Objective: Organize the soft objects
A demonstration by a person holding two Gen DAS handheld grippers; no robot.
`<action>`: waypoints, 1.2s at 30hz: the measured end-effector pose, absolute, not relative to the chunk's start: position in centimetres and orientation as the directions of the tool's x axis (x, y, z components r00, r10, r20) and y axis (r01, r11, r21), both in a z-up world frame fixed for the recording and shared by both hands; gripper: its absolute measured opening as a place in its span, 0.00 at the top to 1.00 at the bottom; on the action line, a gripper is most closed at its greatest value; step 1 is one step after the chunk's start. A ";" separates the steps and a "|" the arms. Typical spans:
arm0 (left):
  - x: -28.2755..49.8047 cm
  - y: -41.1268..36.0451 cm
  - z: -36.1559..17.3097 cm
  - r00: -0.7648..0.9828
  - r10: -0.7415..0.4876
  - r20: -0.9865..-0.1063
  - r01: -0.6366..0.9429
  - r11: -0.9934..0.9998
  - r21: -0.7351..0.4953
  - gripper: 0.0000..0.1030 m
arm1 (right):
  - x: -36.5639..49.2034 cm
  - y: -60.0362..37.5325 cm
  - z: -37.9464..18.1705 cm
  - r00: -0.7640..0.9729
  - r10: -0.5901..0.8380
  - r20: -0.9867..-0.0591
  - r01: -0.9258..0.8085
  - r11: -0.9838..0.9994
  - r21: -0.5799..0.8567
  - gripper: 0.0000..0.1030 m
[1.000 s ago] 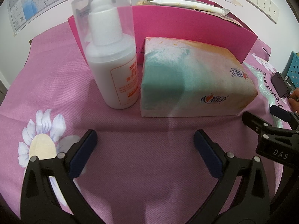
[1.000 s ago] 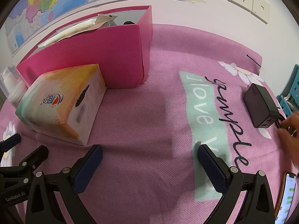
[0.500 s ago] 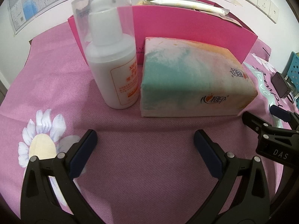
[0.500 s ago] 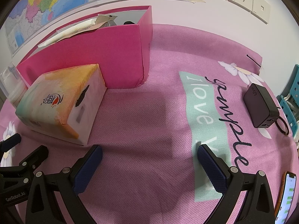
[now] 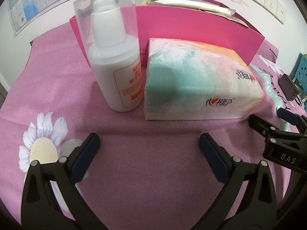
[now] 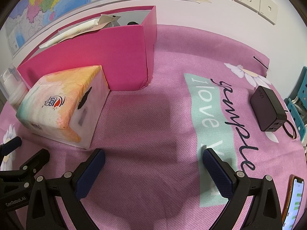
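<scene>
A soft tissue pack (image 5: 199, 84), teal, orange and white, lies on the pink cloth in front of a pink box (image 5: 193, 28). Beside its left end stands a white pump bottle (image 5: 117, 71) with a clear cap. My left gripper (image 5: 149, 143) hovers open just short of the pack, nothing between its fingers. In the right wrist view the tissue pack (image 6: 63, 105) lies to the left against the pink box (image 6: 99, 65). My right gripper (image 6: 153, 159) is open over bare cloth, to the right of the pack.
Wrapped packets stick out of the pink box (image 6: 80, 28). A black charger (image 6: 268, 109) with a cable lies at the right, a phone (image 6: 293, 201) at the near right edge, and a teal basket (image 6: 299, 103) beyond. The wall with sockets stands close behind.
A person's hand at the charger on the right has withdrawn out of view. Both grippers have stayed in place and open.
</scene>
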State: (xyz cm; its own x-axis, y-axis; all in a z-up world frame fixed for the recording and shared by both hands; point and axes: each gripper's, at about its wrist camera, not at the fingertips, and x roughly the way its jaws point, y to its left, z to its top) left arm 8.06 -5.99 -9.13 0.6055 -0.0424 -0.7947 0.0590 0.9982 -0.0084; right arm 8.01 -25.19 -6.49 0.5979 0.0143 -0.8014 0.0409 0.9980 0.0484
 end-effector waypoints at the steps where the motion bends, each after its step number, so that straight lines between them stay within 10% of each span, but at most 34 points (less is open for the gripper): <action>1: 8.1 -6.0 -9.1 0.606 -0.042 -0.795 0.059 0.998 -0.008 0.00 | 8.0 -25.2 -6.5 0.598 0.014 -0.801 0.041 0.998 0.049 0.00; 36: 8.0 -6.0 -9.1 0.606 -0.042 -0.795 0.058 0.998 -0.009 0.00 | 8.2 -24.7 -6.4 0.545 0.031 -0.838 0.001 0.999 0.038 0.00</action>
